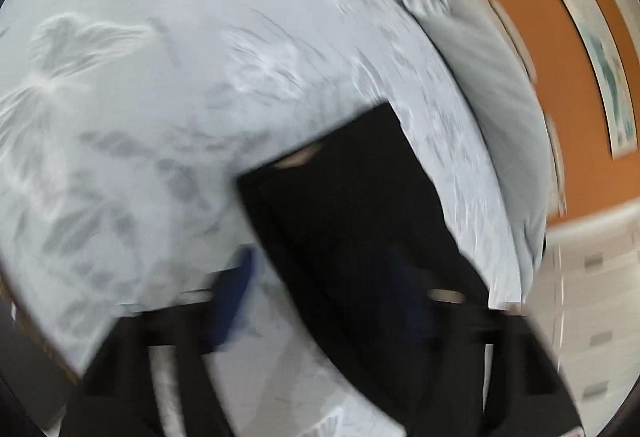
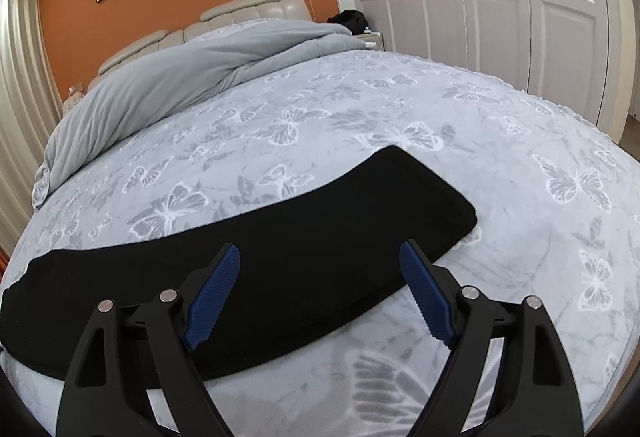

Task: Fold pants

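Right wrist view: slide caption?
Right gripper, jaws open, hovers over black pants laid in a long strip on the butterfly-print bedspread.

Bedspread [image 2: 360, 109] open around pants [image 2: 280, 261] on near, far and right sides. Bunched duvet [image 2: 168, 93] blocks far left, toward headboard [image 2: 240, 13]. Right gripper [image 2: 320, 257] over pants, fingers wide apart. Left view blurred.
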A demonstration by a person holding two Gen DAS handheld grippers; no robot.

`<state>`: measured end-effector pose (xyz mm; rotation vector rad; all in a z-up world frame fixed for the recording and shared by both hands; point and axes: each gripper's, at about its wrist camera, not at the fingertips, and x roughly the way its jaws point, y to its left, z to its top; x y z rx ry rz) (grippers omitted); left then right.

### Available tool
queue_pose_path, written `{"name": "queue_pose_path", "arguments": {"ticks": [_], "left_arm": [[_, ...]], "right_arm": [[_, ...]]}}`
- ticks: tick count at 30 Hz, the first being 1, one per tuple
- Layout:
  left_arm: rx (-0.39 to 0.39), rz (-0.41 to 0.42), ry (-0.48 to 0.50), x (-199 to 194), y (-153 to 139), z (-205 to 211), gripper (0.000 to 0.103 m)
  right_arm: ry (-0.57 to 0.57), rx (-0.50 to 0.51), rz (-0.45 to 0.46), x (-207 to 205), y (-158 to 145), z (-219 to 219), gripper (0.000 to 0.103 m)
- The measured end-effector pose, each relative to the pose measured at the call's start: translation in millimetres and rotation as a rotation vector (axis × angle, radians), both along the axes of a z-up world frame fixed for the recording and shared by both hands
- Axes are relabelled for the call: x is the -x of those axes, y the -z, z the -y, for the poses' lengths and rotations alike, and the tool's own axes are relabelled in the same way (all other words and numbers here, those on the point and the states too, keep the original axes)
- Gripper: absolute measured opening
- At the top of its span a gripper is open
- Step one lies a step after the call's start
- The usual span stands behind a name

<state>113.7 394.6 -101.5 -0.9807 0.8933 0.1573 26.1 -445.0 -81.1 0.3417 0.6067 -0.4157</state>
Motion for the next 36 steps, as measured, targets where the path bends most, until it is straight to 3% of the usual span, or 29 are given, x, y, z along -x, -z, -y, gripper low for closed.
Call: {"name": "queue_pose_path", "arguments": {"ticks": [3,7,8,11,13,14,15,19,20,21,23,25,28,29,31,33,34,35,36], "left_arm": [[0.035,0.034,-0.023,5,0,2,0.079],[0.073,-0.015,-0.033,-17,15,12,0.087],[0.063,-0.027,-0.041,-23,18,17,0.091],[-0.009,-0.046,-0.06,-33,14,24,0.09],[-0.036,-0.051,-0.043,-31,10,30,0.032],[-0.032,-0.059,-0.028,-28,12,28,0.016],[-0.005,-0.04,-0.036,-21,12,24,0.012],[0.06,-0.026,-0.058,-10,17,16,0.011],[0.053,-0.03,-0.056,-11,16,17,0.011],[0.038,-0.036,-0.055,-12,14,19,0.011],[0.018,-0.045,-0.051,-14,2,20,0.01],[0.024,-0.026,-0.035,-11,-14,17,0.01],[-0.035,-0.025,0.02,-4,-41,13,0.01],[-0.053,-0.039,0.036,-5,-42,12,0.01],[-0.076,-0.101,0.049,-9,-25,10,0.01],[-0.095,-0.172,0.055,-14,1,10,0.013],[-0.065,-0.187,0.052,-12,15,9,0.013],[-0.04,-0.162,0.042,-8,16,7,0.015],[-0.02,-0.118,0.027,0,10,3,0.019]], "right_arm": [[-0.007,-0.01,-0.023,-2,4,0,0.084],[-0.026,-0.061,-0.072,1,11,2,0.092],[-0.033,-0.094,-0.096,3,15,6,0.092],[0.004,-0.218,-0.103,17,23,25,0.092],[0.05,-0.282,-0.087,31,26,37,0.092],[0.085,-0.287,-0.085,37,27,43,0.092],[0.112,-0.285,-0.098,38,29,48,0.092],[0.084,-0.327,-0.126,8,45,69,0.09],[0.063,-0.336,-0.13,-1,47,72,0.072],[0.036,-0.342,-0.133,-15,52,75,0.047],[0.026,-0.32,-0.141,-32,52,81,0.011],[0.012,-0.369,-0.081,-27,36,87,0.01],[-0.04,-0.33,-0.006,-3,-2,82,0.01],[-0.052,-0.307,-0.006,3,-6,80,0.01],[-0.047,-0.282,-0.093,3,17,83,0.012],[-0.053,-0.356,-0.21,-1,58,93,0.018],[-0.053,-0.385,-0.151,11,54,97,0.025],[-0.034,-0.379,-0.158,16,48,98,0.036],[0.001,-0.317,-0.181,25,32,96,0.041]]}}
